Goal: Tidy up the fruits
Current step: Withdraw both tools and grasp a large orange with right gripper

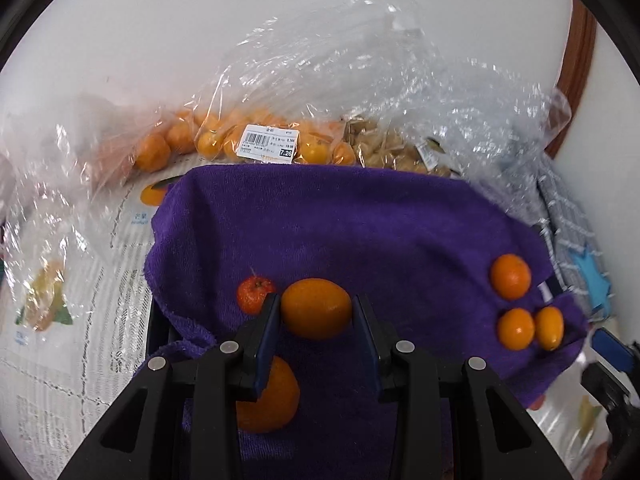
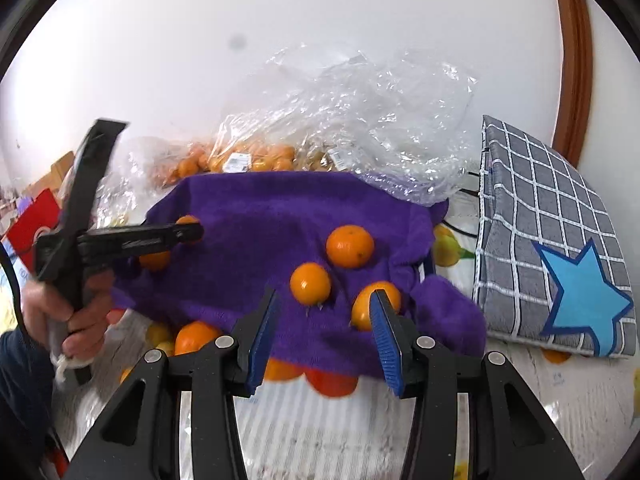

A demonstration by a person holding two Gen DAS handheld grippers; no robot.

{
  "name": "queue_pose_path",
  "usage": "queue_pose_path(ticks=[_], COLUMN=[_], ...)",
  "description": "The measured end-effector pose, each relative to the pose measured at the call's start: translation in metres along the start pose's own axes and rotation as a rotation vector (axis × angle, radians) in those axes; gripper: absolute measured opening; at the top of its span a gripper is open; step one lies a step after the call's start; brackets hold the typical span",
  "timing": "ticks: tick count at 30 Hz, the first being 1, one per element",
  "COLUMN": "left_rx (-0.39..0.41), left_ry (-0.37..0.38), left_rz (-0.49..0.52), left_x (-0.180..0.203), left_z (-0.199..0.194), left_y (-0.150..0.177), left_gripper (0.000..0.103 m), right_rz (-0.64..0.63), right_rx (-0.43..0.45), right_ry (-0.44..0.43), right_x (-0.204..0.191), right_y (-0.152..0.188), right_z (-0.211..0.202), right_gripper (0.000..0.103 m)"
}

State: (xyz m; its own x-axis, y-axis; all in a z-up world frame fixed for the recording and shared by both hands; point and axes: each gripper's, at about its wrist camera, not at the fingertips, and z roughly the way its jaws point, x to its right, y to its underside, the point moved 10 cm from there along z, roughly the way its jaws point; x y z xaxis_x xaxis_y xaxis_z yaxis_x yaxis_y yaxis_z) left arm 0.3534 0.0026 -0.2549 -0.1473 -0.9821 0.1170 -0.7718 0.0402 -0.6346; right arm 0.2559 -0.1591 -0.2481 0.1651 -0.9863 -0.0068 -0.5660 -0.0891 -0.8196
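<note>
The left claw (image 1: 316, 312) pinches an oval orange fruit (image 1: 316, 309) just over the purple towel (image 1: 360, 220), w/ a small red fruit (image 1: 253, 294) beside it, & the right claw (image 2: 324, 316) is spread wide w/ nothing in it, near three orange fruits (image 2: 310, 283) on the towel.

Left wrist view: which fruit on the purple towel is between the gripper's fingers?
The oval orange kumquat, between the left gripper fingers. The small red fruit lies outside its left finger; three orange fruits sit far right.

Bare purple towel (image 1: 360, 220) mid-stretch; crinkled plastic bags (image 1: 360, 92) crowding its far edge.
</note>
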Motion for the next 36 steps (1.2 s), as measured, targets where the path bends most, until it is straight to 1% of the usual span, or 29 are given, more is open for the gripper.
queue_pose_path(ticks=[3, 4, 5, 6, 9, 10, 13, 16, 19, 22, 25, 26, 27, 29, 33, 36], left_rx=[-0.003, 0.007, 0.02, 0.036, 0.078, 0.084, 0.091, 0.106, 0.089, 0.071, 0.057, 0.059, 0.062, 0.068, 0.071, 0.073], left_ry=[-0.045, -0.051, -0.048, -0.043, -0.04, -0.045, -0.049, -0.039, -0.012, -0.015, -0.008, -0.003, -0.003, -0.001, 0.032, 0.07], left_rz=[0.024, 0.023, 0.021, 0.017, 0.004, 0.0, -0.008, -0.04, -0.075, -0.087, -0.096, -0.102, -0.107, -0.115, -0.116, -0.126], left_x=[0.001, 0.0, -0.001, -0.003, -0.015, -0.022, -0.039, -0.059, -0.069, -0.075, -0.077, -0.078, -0.078, -0.077, -0.067, -0.055], left_z=[-0.008, -0.014, -0.023, -0.032, -0.06, -0.068, -0.089, -0.11, -0.119, -0.122, -0.124, -0.124, -0.125, -0.125, -0.129, -0.131], left_y=[0.002, 0.003, 0.003, 0.004, 0.014, 0.02, 0.04, 0.068, 0.092, 0.109, 0.121, 0.123, 0.124, 0.125, 0.126, 0.126], left_gripper=[0.042, 0.044, 0.048, 0.052, 0.058, 0.058, 0.058, 0.058, 0.058, 0.058, 0.058, 0.058, 0.058, 0.057, 0.057, 0.057], right_rz=[-0.002, -0.007, -0.006, -0.002, 0.014, 0.015, 0.006, -0.006, 0.015, 0.042, 0.07, 0.072, 0.071, 0.068, 0.056, 0.023], right_rx=[0.004, -0.003, -0.013, -0.033, -0.09, -0.103, -0.127, -0.132, -0.155, -0.194, -0.2, -0.202, -0.204, -0.193, -0.152, -0.136], right_ry=[0.009, 0.005, -0.004, -0.029, -0.107, -0.135, -0.178, -0.196, -0.22, -0.215, -0.241, -0.249, -0.265, -0.261, -0.215, -0.122], right_x=[-0.005, -0.008, -0.012, -0.017, -0.032, -0.039, -0.053, -0.064, -0.071, -0.073, -0.077, -0.078, -0.08, -0.079, -0.064, -0.036], right_y=[0.005, 0.006, 0.008, 0.011, 0.021, 0.023, 0.029, 0.033, 0.036, 0.041, 0.042, 0.043, 0.043, 0.044, 0.043, 0.051], right_z=[-0.003, -0.001, -0.001, 0.0, 0.005, 0.007, 0.011, 0.014, 0.02, 0.035, 0.041, 0.043, 0.043, 0.038, 0.017, -0.004], right_gripper=[0.046, 0.046, 0.046, 0.046, 0.046, 0.046, 0.048, 0.051, 0.052, 0.052, 0.052, 0.046, 0.042, 0.042, 0.042, 0.042])
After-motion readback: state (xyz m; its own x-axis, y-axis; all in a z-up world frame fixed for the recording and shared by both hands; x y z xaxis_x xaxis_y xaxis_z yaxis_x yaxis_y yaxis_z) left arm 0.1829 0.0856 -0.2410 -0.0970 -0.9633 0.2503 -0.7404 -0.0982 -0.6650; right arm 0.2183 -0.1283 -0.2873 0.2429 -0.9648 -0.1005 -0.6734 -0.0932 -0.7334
